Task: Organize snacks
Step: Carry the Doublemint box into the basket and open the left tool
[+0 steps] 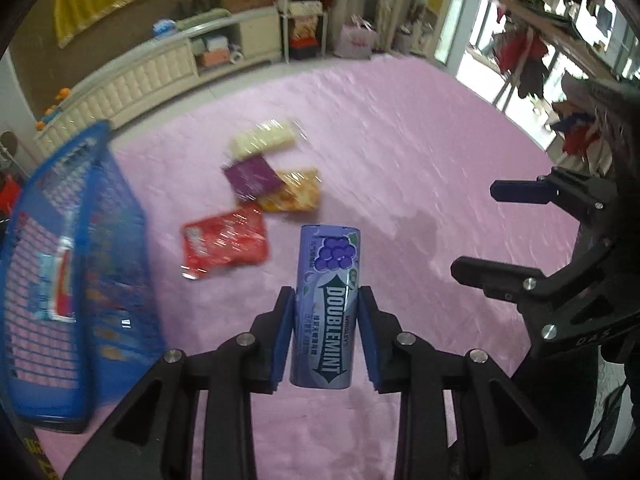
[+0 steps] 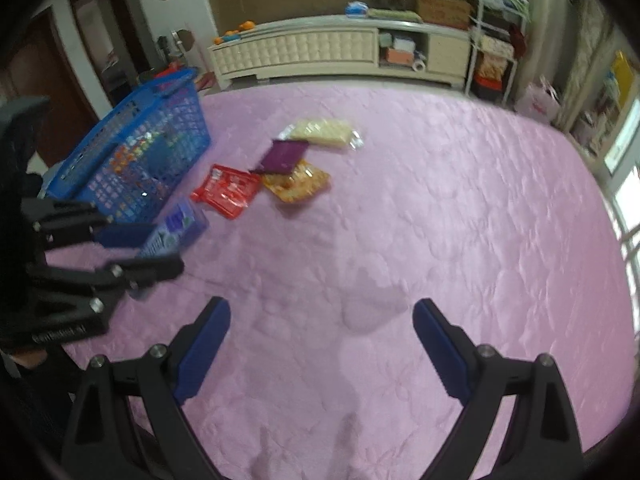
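— How do we stand?

— Our left gripper (image 1: 325, 334) tilts steeply down, pads clamped on the purple gum bottle (image 1: 327, 304), lifted off the pink bedspread (image 1: 420, 152). Our right gripper (image 2: 322, 346) hangs spread wide, empty.

— Room?

— The blue basket (image 1: 76, 240) sits left; four snack packets, the red packet (image 1: 226, 242) nearest, lie just ahead. Bare cover stretches right.

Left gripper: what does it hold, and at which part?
The left gripper holds the purple Doublemint gum bottle, pads on the two sides of its lower half.
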`<state>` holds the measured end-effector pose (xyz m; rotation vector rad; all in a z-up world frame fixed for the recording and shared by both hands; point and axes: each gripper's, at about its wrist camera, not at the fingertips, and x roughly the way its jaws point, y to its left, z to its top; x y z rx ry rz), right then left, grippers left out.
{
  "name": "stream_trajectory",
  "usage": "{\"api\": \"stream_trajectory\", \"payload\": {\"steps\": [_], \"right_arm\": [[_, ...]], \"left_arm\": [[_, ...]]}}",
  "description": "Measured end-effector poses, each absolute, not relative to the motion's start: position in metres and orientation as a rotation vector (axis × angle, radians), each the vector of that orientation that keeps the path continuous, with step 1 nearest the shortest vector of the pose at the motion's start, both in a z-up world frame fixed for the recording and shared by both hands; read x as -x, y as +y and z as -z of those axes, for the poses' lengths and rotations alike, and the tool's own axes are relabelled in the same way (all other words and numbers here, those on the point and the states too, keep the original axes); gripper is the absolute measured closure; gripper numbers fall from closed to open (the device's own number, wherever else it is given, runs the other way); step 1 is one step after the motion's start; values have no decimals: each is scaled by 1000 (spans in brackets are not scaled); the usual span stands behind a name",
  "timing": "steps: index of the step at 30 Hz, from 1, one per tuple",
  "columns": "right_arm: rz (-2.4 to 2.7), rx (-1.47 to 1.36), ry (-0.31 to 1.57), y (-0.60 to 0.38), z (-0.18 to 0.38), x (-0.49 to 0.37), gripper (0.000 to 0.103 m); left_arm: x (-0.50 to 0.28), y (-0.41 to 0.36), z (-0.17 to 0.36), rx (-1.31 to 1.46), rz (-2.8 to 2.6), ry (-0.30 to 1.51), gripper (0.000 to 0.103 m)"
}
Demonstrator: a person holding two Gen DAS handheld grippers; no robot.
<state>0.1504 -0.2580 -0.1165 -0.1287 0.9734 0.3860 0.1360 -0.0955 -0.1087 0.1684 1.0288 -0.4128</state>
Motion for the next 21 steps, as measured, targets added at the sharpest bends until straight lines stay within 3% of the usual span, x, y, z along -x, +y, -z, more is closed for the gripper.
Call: {"api": "stream_trajectory", "payload": {"steps": [12, 21], "right_arm": [[-496, 284, 870, -200, 71, -180, 8], [-634, 460, 894, -145, 89, -205, 8]], "left_arm": [[-133, -15, 20, -133, 298, 882, 74], [-156, 39, 32, -89, 218, 943, 74]]}}
